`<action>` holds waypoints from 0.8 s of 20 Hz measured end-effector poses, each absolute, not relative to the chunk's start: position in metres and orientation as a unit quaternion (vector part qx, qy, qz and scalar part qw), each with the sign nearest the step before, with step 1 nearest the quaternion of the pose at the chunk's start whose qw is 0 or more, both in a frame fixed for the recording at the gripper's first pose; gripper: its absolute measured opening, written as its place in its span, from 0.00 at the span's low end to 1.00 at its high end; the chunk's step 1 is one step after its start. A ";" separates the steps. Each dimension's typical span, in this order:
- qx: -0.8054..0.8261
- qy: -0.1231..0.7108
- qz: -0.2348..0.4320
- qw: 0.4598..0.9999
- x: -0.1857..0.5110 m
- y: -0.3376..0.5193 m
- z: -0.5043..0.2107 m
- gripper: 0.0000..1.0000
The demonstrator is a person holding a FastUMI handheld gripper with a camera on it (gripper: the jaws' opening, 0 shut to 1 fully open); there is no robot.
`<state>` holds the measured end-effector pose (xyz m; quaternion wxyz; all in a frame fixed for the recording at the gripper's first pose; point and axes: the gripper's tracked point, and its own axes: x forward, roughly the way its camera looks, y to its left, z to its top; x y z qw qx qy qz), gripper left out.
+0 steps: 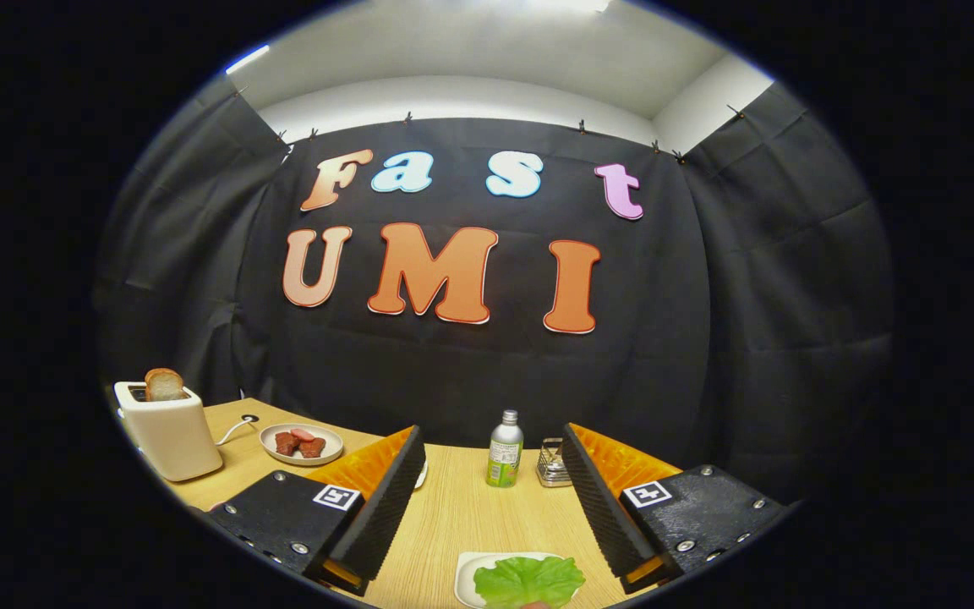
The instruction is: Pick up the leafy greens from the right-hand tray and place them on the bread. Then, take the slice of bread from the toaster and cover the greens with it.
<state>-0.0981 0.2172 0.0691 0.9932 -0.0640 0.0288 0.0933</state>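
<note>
My gripper (pixel 491 499) is open, its two fingers spread wide above the wooden table (pixel 453 516) with nothing between them. The leafy greens (pixel 529 580) lie on a white tray (pixel 466 571) close below, between the fingers and a little toward the right one. A white toaster (pixel 170 431) stands far off to the left, beyond the left finger, with a slice of bread (pixel 165 385) sticking up from its slot. The bread that takes the greens is hidden from me.
A small plate with pieces of meat (pixel 301 442) sits beside the toaster, whose cord runs to a hole in the table. Ahead of the fingers, near the back wall, stand a green bottle (pixel 505 450) and a small metal holder (pixel 552 463).
</note>
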 end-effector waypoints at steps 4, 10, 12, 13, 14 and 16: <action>-0.042 0.073 0.107 0.991 -0.096 0.223 0.047 0.97; -0.043 0.114 0.107 0.987 -0.089 0.213 0.035 0.97; -0.044 0.129 0.110 0.985 -0.087 0.212 0.031 0.97; -0.044 0.137 0.112 0.983 -0.086 0.211 0.027 0.97; -0.044 0.147 0.113 0.982 -0.085 0.210 0.024 0.97; -0.041 0.176 0.115 0.977 -0.083 0.208 0.014 0.97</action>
